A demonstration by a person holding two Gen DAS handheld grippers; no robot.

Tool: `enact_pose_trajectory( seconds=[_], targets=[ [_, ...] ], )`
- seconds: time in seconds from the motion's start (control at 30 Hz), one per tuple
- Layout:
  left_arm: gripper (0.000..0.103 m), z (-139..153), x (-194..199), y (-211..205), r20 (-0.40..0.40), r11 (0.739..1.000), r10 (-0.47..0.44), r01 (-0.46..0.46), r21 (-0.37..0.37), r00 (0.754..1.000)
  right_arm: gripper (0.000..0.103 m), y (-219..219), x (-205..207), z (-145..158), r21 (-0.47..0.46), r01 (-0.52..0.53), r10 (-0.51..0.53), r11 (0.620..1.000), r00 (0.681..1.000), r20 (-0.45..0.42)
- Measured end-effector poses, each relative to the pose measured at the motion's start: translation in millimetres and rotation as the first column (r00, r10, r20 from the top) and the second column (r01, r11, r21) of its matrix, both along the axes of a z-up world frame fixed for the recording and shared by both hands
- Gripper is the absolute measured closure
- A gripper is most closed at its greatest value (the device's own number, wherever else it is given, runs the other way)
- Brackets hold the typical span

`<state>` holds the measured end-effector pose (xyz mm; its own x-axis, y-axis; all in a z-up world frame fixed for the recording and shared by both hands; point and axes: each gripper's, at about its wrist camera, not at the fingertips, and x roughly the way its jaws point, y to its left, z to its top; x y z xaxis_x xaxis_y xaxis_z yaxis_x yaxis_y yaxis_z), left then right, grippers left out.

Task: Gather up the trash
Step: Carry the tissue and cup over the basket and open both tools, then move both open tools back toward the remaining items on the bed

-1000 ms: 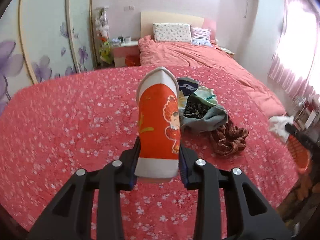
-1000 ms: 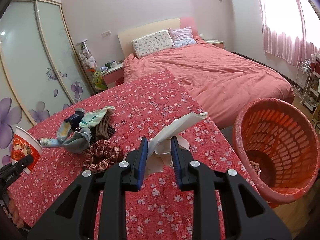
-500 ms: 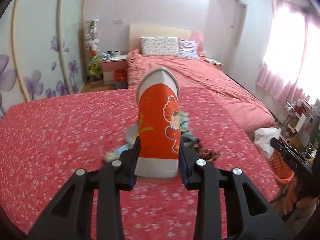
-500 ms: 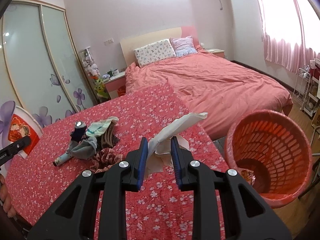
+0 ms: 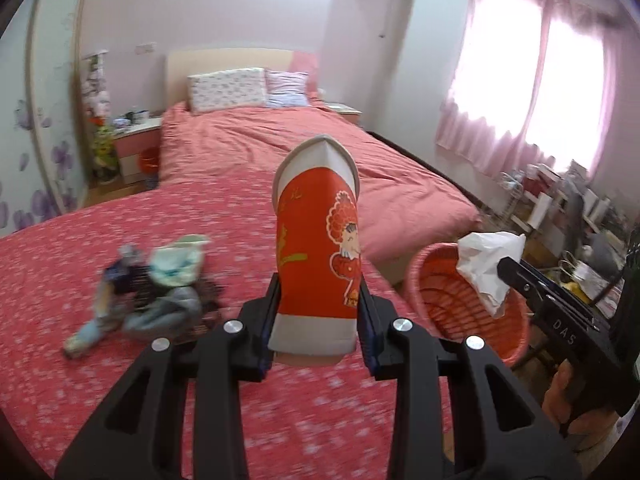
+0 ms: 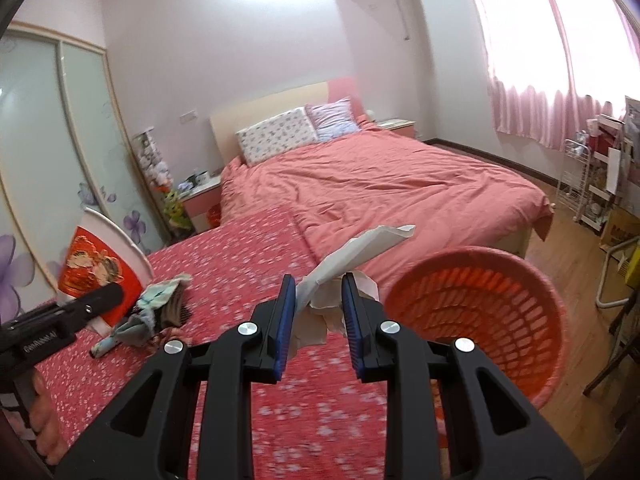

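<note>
My left gripper (image 5: 318, 320) is shut on a squashed red and white paper cup (image 5: 318, 248) with a cartoon figure, held above the red flowered table. The cup also shows at the left of the right wrist view (image 6: 100, 268). My right gripper (image 6: 318, 312) is shut on crumpled white tissue paper (image 6: 352, 252), which also shows in the left wrist view (image 5: 486, 264) over the basket's near rim. The orange plastic basket (image 6: 480, 320) stands beside the table's right edge; it also shows in the left wrist view (image 5: 444, 292).
A heap of socks and cloth (image 5: 160, 292) with a pen-like item lies on the red flowered table (image 5: 60, 360). A pink bed (image 6: 380, 188) stands behind. Shelves with clutter (image 6: 600, 184) stand at the right by the window.
Both grippers have swung right toward the basket. The basket now shows in the left wrist view and looms larger in the right one. Both grips are unchanged.
</note>
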<state>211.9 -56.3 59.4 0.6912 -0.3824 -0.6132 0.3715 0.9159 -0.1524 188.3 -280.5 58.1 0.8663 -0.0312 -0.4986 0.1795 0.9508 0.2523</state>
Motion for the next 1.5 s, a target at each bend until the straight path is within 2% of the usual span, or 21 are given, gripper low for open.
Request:
enact_pose_trajectory(
  seconds=[0.53,0.77,1.2,1.27,1.33,1.5],
  targets=[
    [0.069,-35,12,-126,-0.059,0.977,-0.212,0.210,-0.045,0.975,0.079,-81,-19,-12,0.055,0.141,-0.143,0.988,0.989,0.039],
    [0.069,-51,16,-163,-0.081,0.962,-0.272,0.270,-0.040,0.959,0.079,-97,-22,-20,0.048,0.183,-0.185,0.982,0.982,0.044],
    [0.068,-89,25,-214,-0.150,0.941,-0.337,0.338,-0.022,0.929,0.077,-122,-22,-36,0.099,0.239,-0.242,0.966,0.970,0.011],
    [0.064,-94,25,-220,-0.159,0.941,-0.337,0.340,-0.012,0.928,0.074,-126,-20,-40,0.116,0.238,-0.240,0.964,0.971,0.001],
    [0.054,-100,27,-223,-0.169,0.941,-0.333,0.338,-0.001,0.928,0.073,-130,-17,-42,0.134,0.243,-0.243,0.961,0.970,-0.013],
    [0.050,-112,31,-214,-0.194,0.951,-0.296,0.307,0.026,0.935,0.069,-134,-11,-52,0.164,0.246,-0.240,0.955,0.969,-0.054]
  ],
)
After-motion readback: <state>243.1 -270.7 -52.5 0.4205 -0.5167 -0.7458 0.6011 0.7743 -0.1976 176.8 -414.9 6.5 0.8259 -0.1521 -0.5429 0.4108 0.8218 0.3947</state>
